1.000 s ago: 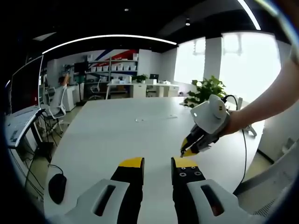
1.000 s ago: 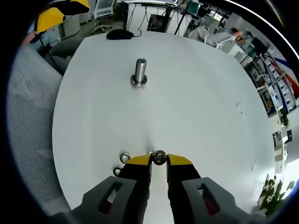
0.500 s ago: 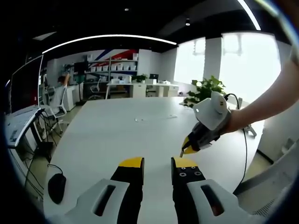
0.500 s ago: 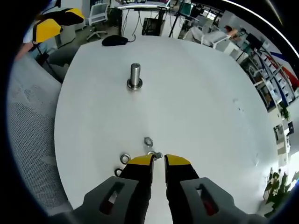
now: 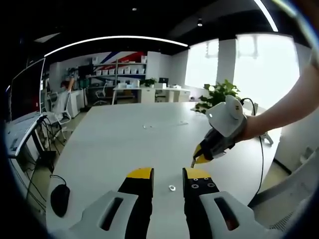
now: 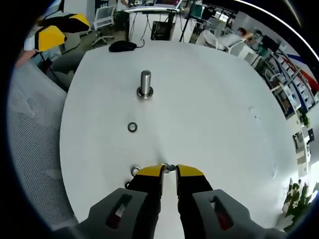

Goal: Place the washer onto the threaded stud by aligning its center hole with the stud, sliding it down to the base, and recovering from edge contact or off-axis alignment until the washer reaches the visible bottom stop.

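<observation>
The right gripper [image 6: 169,169] was seen low over the white table [image 6: 209,114], its jaws drawn close with only a narrow gap between them. A small metal piece [image 6: 171,167] sat at the tips; whether it was actually pinched or merely lay on the table just ahead could not be told. The stud [image 6: 145,83] stood upright near the far side of the table, well apart from the gripper, with a ring already seated at its base. A loose washer [image 6: 132,127] lay flat between the stud and the gripper, and another ring [image 6: 135,171] was seen just beside the left jaw.

In the left gripper view, the left gripper [image 5: 168,175] was held above the table with its jaws apart and nothing between them; a small washer [image 5: 172,187] lay on the table in the gap. The right gripper [image 5: 199,158] was seen there too, pointed down at the table.

Several risks were judged to follow. A thin washer lying flat could be missed, or pushed away by jaws closing on its edge. If gripped off-centre, it could be carried tilted, so that its rim caught on the stud's top or threads instead of sliding down. With several similar rings close together, two could be nudged or the wrong one taken.

No containers were seen; every part lay loose on the table.
</observation>
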Action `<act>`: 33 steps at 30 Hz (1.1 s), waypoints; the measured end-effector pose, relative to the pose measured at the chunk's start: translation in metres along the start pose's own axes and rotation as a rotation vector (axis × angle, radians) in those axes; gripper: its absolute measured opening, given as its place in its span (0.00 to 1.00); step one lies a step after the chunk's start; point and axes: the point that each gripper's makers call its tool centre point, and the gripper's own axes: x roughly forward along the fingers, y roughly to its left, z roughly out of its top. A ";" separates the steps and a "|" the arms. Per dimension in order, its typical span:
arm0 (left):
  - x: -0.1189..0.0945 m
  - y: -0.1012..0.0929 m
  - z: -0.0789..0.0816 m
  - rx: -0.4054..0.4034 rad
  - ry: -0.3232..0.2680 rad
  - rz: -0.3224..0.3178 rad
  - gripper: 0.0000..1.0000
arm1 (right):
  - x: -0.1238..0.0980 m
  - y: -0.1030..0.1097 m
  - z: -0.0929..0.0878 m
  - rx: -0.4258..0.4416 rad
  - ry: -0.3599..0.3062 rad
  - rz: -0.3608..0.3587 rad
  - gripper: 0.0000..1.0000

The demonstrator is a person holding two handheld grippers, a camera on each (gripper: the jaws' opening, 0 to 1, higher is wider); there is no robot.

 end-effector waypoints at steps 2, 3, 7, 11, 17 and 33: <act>0.000 0.000 0.000 0.000 -0.002 0.000 0.21 | 0.000 -0.001 -0.001 0.006 0.000 0.000 0.12; 0.000 0.000 0.000 0.001 -0.003 0.000 0.21 | 0.000 -0.001 -0.002 0.008 0.000 -0.001 0.12; 0.000 0.000 0.000 0.001 -0.001 -0.001 0.21 | -0.002 -0.002 -0.003 0.016 0.002 -0.003 0.13; 0.001 0.000 0.000 0.003 -0.001 -0.001 0.21 | -0.003 -0.003 -0.006 0.022 0.006 -0.003 0.13; 0.000 0.000 0.000 0.001 -0.001 0.001 0.21 | -0.002 0.001 -0.010 0.040 0.010 0.004 0.13; 0.001 -0.001 0.000 0.001 0.004 -0.004 0.21 | 0.006 0.023 -0.027 0.084 0.038 0.039 0.13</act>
